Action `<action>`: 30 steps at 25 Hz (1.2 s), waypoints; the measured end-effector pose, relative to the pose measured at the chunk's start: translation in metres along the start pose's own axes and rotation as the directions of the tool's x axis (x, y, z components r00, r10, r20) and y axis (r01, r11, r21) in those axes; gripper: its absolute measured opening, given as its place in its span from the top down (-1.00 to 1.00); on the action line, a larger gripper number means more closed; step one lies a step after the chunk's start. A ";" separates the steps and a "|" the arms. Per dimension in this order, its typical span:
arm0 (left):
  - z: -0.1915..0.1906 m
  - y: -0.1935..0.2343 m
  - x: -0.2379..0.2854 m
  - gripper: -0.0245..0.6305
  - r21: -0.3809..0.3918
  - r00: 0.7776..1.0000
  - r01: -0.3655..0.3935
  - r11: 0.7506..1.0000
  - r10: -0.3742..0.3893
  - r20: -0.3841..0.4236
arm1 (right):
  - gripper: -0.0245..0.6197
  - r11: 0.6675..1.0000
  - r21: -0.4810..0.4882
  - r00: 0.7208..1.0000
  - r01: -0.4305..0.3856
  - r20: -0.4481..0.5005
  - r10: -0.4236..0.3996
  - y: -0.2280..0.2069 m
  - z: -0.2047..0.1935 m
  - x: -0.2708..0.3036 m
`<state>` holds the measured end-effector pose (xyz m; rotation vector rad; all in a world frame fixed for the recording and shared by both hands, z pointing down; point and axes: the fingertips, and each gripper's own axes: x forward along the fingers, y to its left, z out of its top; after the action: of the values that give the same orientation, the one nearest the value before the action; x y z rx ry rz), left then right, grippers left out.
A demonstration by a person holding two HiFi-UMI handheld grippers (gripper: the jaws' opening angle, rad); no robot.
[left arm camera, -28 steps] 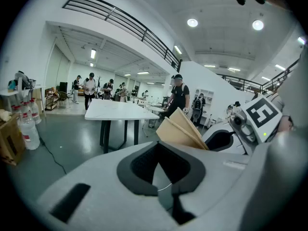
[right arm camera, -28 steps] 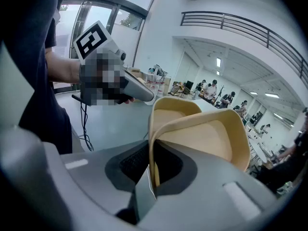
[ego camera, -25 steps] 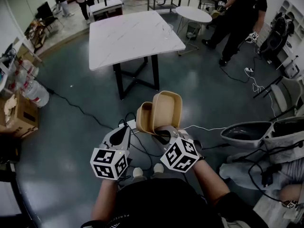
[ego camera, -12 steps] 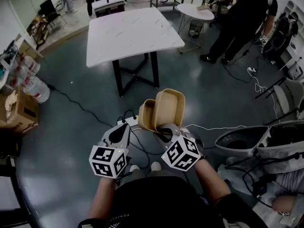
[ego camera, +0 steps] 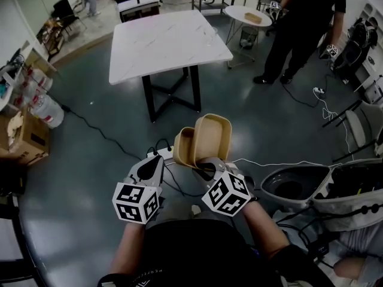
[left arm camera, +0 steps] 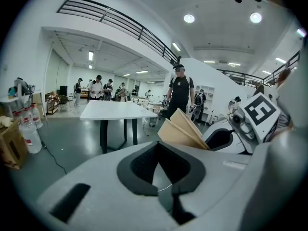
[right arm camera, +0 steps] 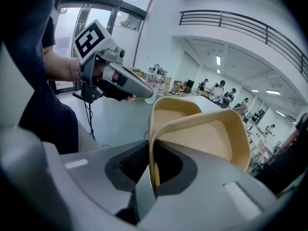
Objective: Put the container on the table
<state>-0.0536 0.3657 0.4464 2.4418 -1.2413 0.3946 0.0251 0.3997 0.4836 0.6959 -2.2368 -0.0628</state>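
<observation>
A tan hinged container [ego camera: 203,141] hangs half open in the air, well short of the white table [ego camera: 167,45]. My right gripper [ego camera: 206,165] is shut on its near rim, and in the right gripper view the container [right arm camera: 202,138] fills the middle with its wall pinched between the jaws [right arm camera: 153,172]. My left gripper [ego camera: 151,169] hovers beside it on the left, shut and empty. In the left gripper view the container [left arm camera: 182,129] shows edge-on to the right, with the white table [left arm camera: 115,110] beyond.
A person in black [ego camera: 302,23] stands right of the table near a small round table [ego camera: 251,18]. Cables and a power strip [ego camera: 161,154] lie on the grey floor. A chair [ego camera: 299,181] with gear sits at right; boxes and bottles [ego camera: 30,118] at left.
The view has edged slightly toward the table. The person in black has stepped left. Both grippers and the container keep the same pose.
</observation>
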 end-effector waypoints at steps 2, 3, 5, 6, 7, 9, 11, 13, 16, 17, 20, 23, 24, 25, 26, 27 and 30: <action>0.003 0.004 0.010 0.94 0.001 1.000 -0.007 1.000 0.007 -0.004 | 0.83 1.000 -0.001 1.000 -0.004 0.000 0.004 -0.010 -0.002 0.005; 0.004 0.006 0.012 0.94 0.002 1.000 -0.010 1.000 0.010 -0.006 | 0.83 1.000 0.000 1.000 -0.005 0.000 0.005 -0.013 -0.003 0.007; 0.005 0.008 0.014 0.94 0.003 1.000 -0.016 1.000 0.016 -0.009 | 0.83 1.000 0.003 1.000 -0.011 0.000 0.011 -0.015 -0.005 0.009; 0.006 0.007 0.019 0.94 0.002 1.000 -0.019 1.000 0.019 -0.009 | 0.83 1.000 0.003 1.000 -0.015 0.001 0.015 -0.018 -0.007 0.011; 0.007 0.007 0.026 0.94 -0.001 1.000 -0.022 1.000 0.022 -0.008 | 0.83 1.000 0.002 1.000 -0.018 0.001 0.018 -0.023 -0.011 0.013; 0.010 0.010 0.040 0.94 -0.004 1.000 -0.023 1.000 0.023 -0.007 | 0.83 1.000 -0.003 1.000 -0.024 0.001 0.024 -0.035 -0.015 0.018; 0.014 0.019 0.041 0.94 -0.002 1.000 -0.014 1.000 0.014 -0.004 | 0.83 1.000 -0.007 1.000 -0.024 -0.004 0.024 -0.037 -0.007 0.024; 0.018 0.029 0.039 0.94 -0.006 1.000 -0.001 1.000 0.001 0.002 | 0.83 1.000 -0.012 1.000 -0.020 -0.011 0.020 -0.036 0.003 0.030; 0.025 0.042 0.058 0.94 -0.017 1.000 0.017 1.000 -0.017 0.003 | 0.83 1.000 -0.018 1.000 -0.018 -0.023 0.017 -0.050 0.007 0.041; 0.030 0.047 0.067 0.94 -0.019 1.000 0.023 1.000 -0.023 0.000 | 0.83 1.000 -0.018 0.999 -0.020 -0.027 0.020 -0.058 0.008 0.046; 0.044 0.059 0.092 0.94 -0.017 0.999 0.038 0.999 -0.038 -0.005 | 0.83 0.999 -0.014 0.999 -0.029 -0.042 0.028 -0.081 0.009 0.060; 0.054 0.071 0.110 0.94 -0.013 0.999 0.048 0.999 -0.048 -0.009 | 0.83 1.000 -0.012 0.998 -0.026 -0.053 0.025 -0.099 0.012 0.072; 0.057 0.076 0.115 0.94 -0.013 0.999 0.050 0.999 -0.051 -0.013 | 0.83 1.000 -0.009 0.998 -0.026 -0.056 0.025 -0.104 0.014 0.077; 0.059 0.082 0.121 0.94 -0.014 0.998 0.052 0.999 -0.053 -0.019 | 0.83 1.000 -0.006 0.998 -0.027 -0.058 0.026 -0.111 0.016 0.081; 0.062 0.087 0.128 0.94 -0.015 0.998 0.055 0.998 -0.056 -0.025 | 0.83 1.000 -0.001 0.998 -0.027 -0.059 0.027 -0.118 0.017 0.086; 0.066 0.092 0.136 0.94 -0.015 0.998 0.060 0.998 -0.060 -0.030 | 0.83 1.000 0.003 0.998 -0.027 -0.061 0.027 -0.126 0.019 0.091; 0.077 0.102 0.157 0.94 -0.014 0.995 0.085 0.996 -0.086 -0.042 | 0.83 1.000 0.010 0.997 -0.027 -0.073 0.027 -0.151 0.024 0.103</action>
<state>-0.0406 0.1642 0.4620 2.4533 -1.1140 0.4118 0.0216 0.2160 0.4972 0.6624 -2.1770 -0.0137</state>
